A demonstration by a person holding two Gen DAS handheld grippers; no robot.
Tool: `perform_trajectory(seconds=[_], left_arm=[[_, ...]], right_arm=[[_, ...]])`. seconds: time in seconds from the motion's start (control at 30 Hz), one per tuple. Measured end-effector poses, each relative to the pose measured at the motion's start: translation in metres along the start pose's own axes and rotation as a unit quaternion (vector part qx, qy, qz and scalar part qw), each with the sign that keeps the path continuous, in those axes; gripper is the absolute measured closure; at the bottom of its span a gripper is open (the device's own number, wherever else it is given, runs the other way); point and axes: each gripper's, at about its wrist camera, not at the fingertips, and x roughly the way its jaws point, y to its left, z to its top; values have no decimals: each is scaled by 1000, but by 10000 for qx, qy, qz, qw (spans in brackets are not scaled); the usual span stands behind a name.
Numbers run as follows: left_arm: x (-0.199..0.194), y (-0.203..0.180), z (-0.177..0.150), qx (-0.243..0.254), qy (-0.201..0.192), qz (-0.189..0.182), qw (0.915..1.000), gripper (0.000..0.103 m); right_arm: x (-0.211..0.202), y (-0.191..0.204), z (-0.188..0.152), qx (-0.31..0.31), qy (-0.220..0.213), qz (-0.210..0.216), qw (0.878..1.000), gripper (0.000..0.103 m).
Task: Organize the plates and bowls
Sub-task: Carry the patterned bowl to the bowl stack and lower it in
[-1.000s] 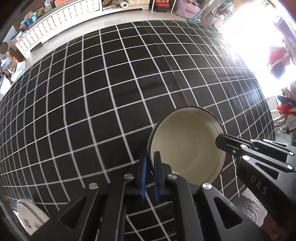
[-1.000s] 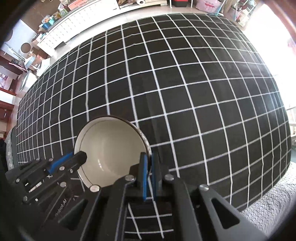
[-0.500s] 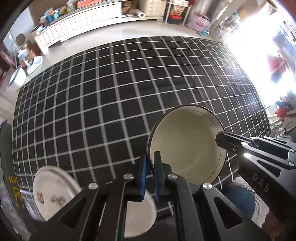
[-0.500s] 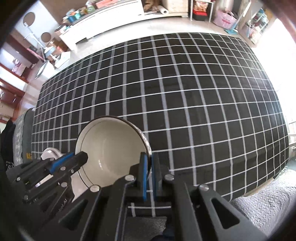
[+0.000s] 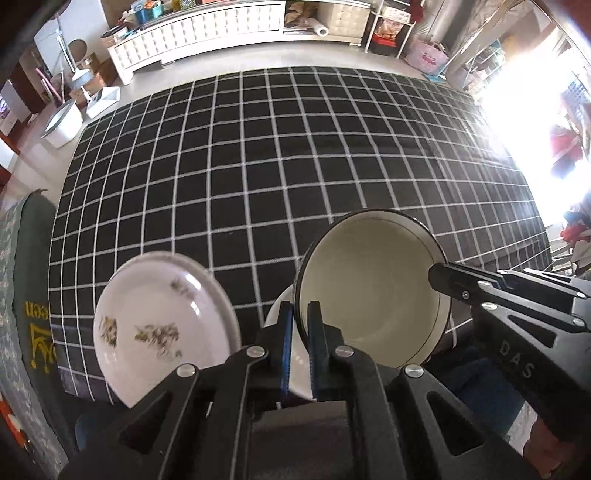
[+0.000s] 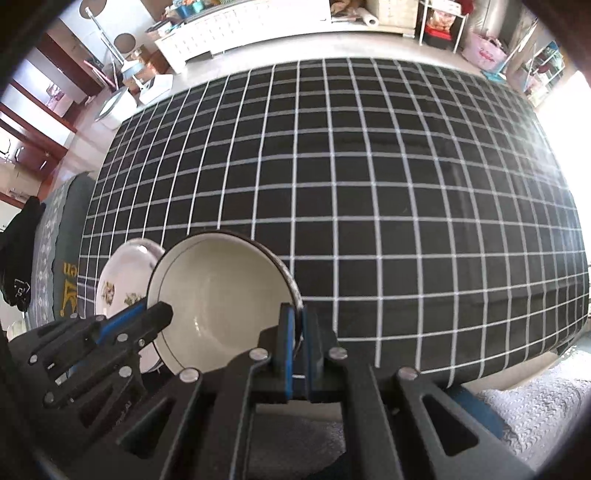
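Observation:
A cream bowl [image 5: 373,295] with a dark rim is held in the air by both grippers. My left gripper [image 5: 300,314] is shut on its left rim. My right gripper [image 6: 298,319] is shut on its right rim, and shows in the left wrist view [image 5: 436,273] at the bowl's right edge. The bowl also shows in the right wrist view [image 6: 221,295], where the left gripper [image 6: 162,314] reaches in from the left. A white plate with a floral print [image 5: 159,325] lies at the table's near left edge, also in the right wrist view [image 6: 122,284]. Another white dish [image 5: 295,365] sits partly hidden under the bowl.
The table carries a black cloth with a white grid [image 5: 295,166]. A green cloth-covered chair [image 5: 26,295] stands at the left. A long white cabinet [image 5: 207,26] and shelves line the far wall. Bright window glare fills the right side.
Both grippers have lifted the bowl and drawn back toward the near edge. The floral plate and a second white dish have come into view below.

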Motion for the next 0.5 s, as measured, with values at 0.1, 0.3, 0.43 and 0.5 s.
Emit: perform_trajectory(seconds=[0.1,0.3,0.43,0.5], left_arm=[[6,8,-13,-40,85,39,9999,97],[18,19,-34,-31,177,98,9998,96],[25,24,-37,-58,225,38,9997,96],[27,24,-38,-24,229,48,9997,96]], right_arm=[[6,9,-9,-41,94,16,9999,96],[16,22,-20,-147,197,-86,9997,96],[23,23,-23,-141,262,-166,9994,96],[25,24,-24,-135,300,-170,9993,96]])
